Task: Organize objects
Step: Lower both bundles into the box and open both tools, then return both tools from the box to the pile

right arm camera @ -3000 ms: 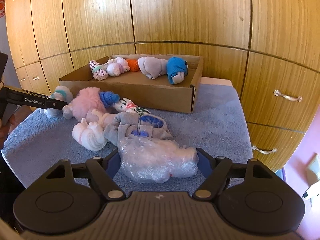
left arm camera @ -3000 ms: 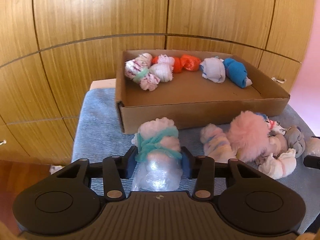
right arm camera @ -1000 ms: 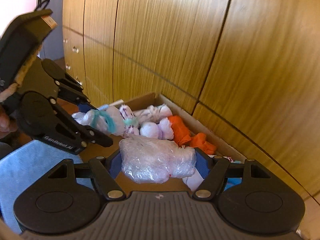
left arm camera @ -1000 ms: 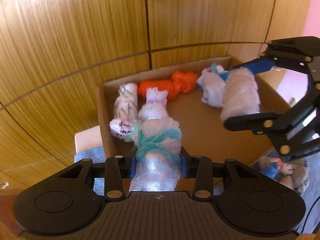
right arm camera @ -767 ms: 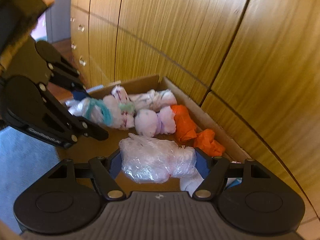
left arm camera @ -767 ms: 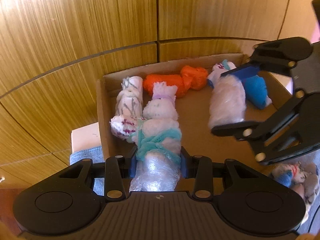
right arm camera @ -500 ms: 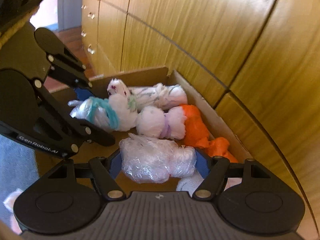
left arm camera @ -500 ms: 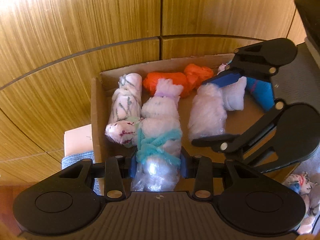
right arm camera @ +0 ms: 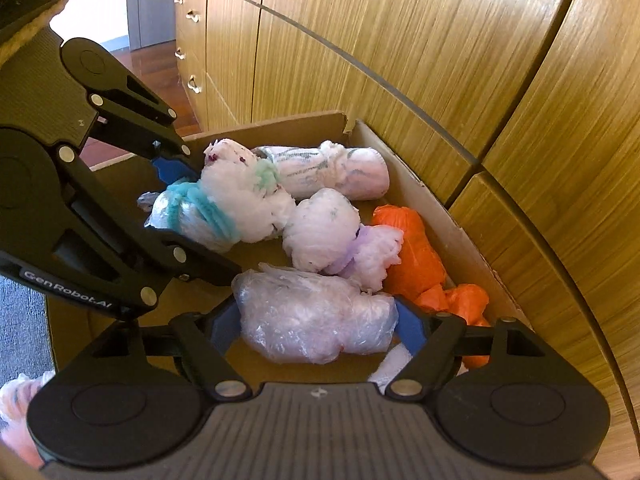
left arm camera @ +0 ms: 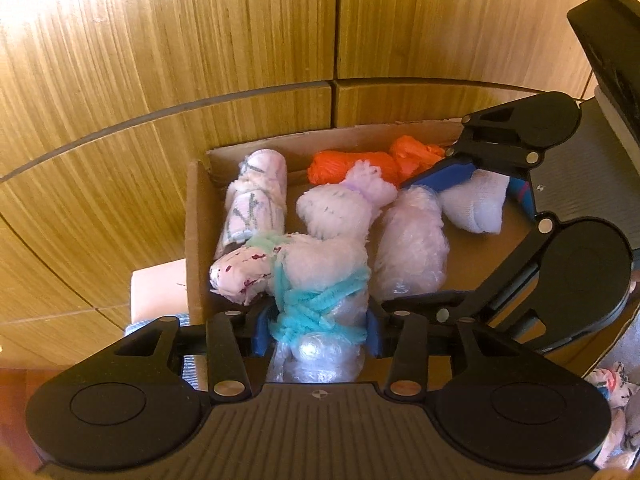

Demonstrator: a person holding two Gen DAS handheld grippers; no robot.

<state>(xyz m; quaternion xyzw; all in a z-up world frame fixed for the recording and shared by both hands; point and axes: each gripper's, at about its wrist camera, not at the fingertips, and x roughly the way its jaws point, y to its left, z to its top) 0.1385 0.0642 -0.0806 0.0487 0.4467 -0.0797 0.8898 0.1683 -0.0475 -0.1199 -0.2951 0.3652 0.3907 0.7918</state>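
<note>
Blue sock [left arm camera: 524,196] left view only | drawer handles [right arm camera: 194,84] right view only

cardboard box [left arm camera: 197,240]: 1 | plastic-wrapped bundles [right arm camera: 316,316]: 2 | orange bundles [left arm camera: 352,166]: 2 | claws [left arm camera: 318,330]: 2

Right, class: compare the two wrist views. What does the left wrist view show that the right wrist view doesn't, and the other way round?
Only the left wrist view shows the white sock bundle beside the right claw, and a blue striped bundle.

Only the right wrist view shows the metal drawer handles and the grey carpet.

Both show the brown cardboard box, the orange bundle, the teal-tied plastic-wrapped bundle in the left claw, and the clear plastic-wrapped bundle in the right claw.
</note>
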